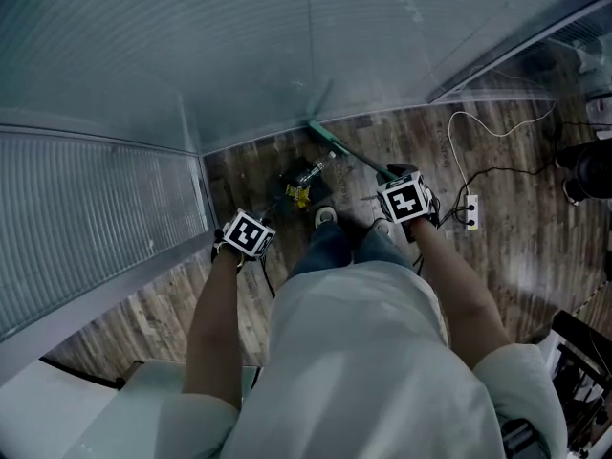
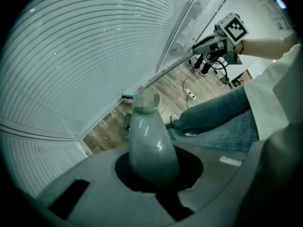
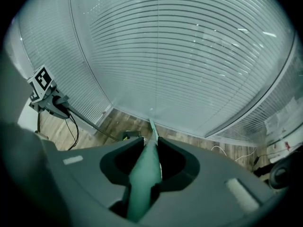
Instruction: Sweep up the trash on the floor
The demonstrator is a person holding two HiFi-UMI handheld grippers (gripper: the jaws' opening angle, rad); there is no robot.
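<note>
Trash (image 1: 299, 196), small and yellowish, lies on the wood-plank floor (image 1: 497, 256) while the right gripper (image 3: 149, 160) clamps a slim green broomstick (image 3: 143, 176) and the left gripper (image 2: 151, 167) a rounded grey handle (image 2: 149, 141).

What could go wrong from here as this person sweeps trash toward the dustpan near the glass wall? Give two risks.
1. The power strip and its white cable lie on the floor near the right gripper. A back stroke of the broom it holds could snag them.
2. The dustpan, held by its long handle in the left gripper, stands close to the shoes. A nudge might scatter the yellowish trash there.
</note>
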